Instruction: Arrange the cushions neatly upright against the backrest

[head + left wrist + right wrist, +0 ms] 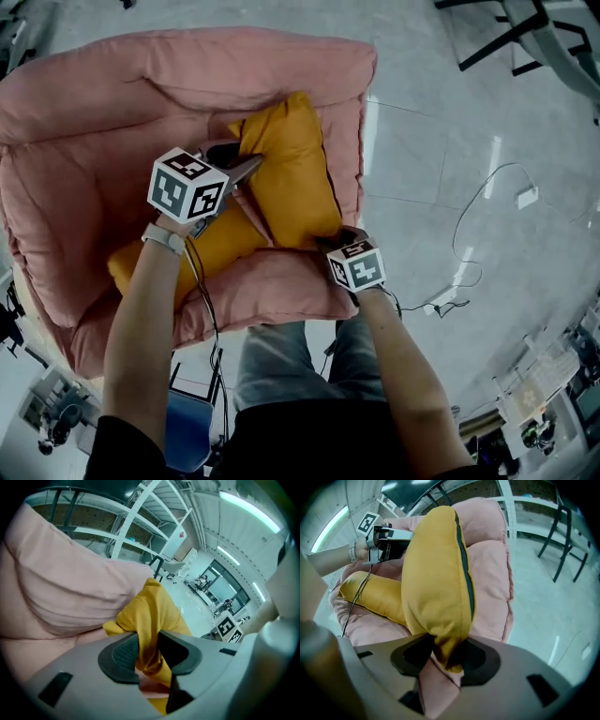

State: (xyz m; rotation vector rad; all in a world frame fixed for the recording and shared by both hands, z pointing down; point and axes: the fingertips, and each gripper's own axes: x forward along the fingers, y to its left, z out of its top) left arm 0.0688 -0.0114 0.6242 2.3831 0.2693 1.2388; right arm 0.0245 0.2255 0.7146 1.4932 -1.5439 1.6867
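Observation:
A yellow cushion [291, 169] stands on edge in the pink padded chair [103, 141], near the chair's right arm. My left gripper [246, 165] is shut on the cushion's upper left corner; in the left gripper view the yellow cloth [154, 616] is pinched between the pads of that gripper [147, 651]. My right gripper [333, 240] is shut on its near lower corner, where the fabric [436, 573] bunches between the jaws [443, 656]. A second yellow cushion [202, 251] lies flat on the seat under the first; the right gripper view shows this second cushion [377, 595] at left.
The chair's front edge [272, 291] bulges toward the person's legs. Grey floor lies to the right, with a looped cable [487, 197] and a white power strip [441, 300]. Black furniture legs [506, 33] stand at the far right. A blue object [187, 427] sits below the chair.

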